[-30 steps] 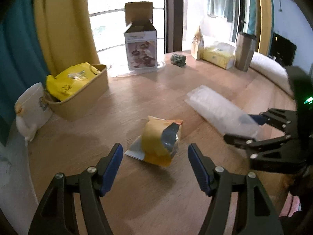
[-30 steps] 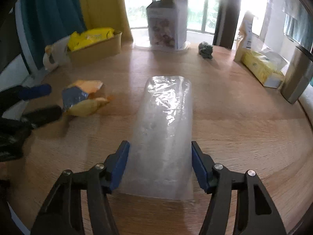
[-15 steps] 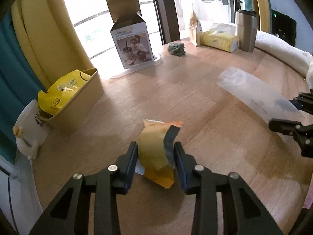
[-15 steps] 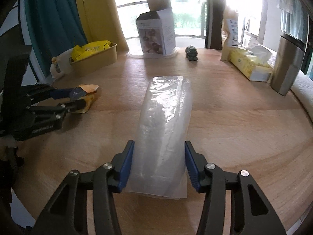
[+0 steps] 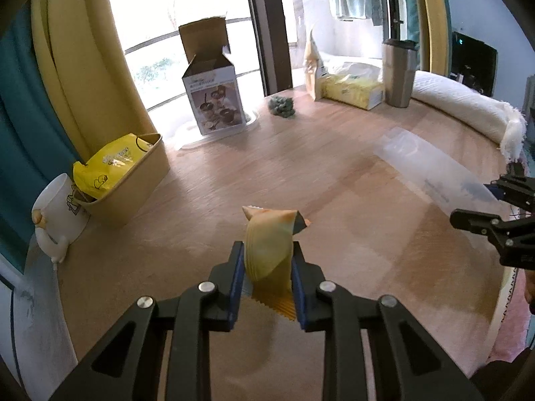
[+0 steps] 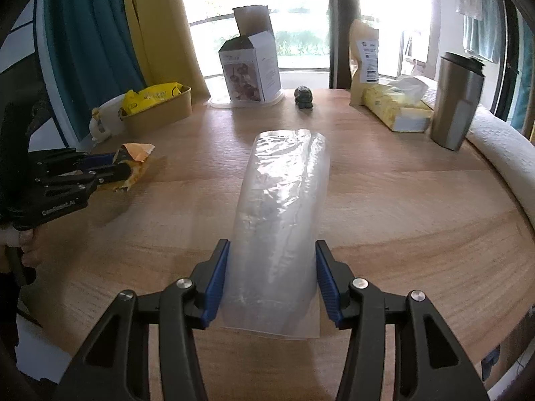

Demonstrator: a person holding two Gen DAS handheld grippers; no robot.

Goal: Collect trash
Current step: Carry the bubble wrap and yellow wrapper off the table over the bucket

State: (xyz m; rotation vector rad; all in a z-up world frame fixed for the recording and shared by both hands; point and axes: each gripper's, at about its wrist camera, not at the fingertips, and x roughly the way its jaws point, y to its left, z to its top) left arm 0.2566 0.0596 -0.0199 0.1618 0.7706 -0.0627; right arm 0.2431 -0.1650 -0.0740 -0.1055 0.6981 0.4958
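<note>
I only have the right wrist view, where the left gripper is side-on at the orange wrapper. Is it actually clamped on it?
Observer: Yes. In the left wrist view the left gripper has both blue pads pressed on the orange wrapper. The wrapper stands creased between the jaws, which have just been closing.
Operator: And how does my clear bag look from that side?
Observer: The clear plastic bag reaches from the right gripper out over the table like a flat sheet. I cannot tell whether its far end touches the wood. The right jaws have also just been closing.
</note>
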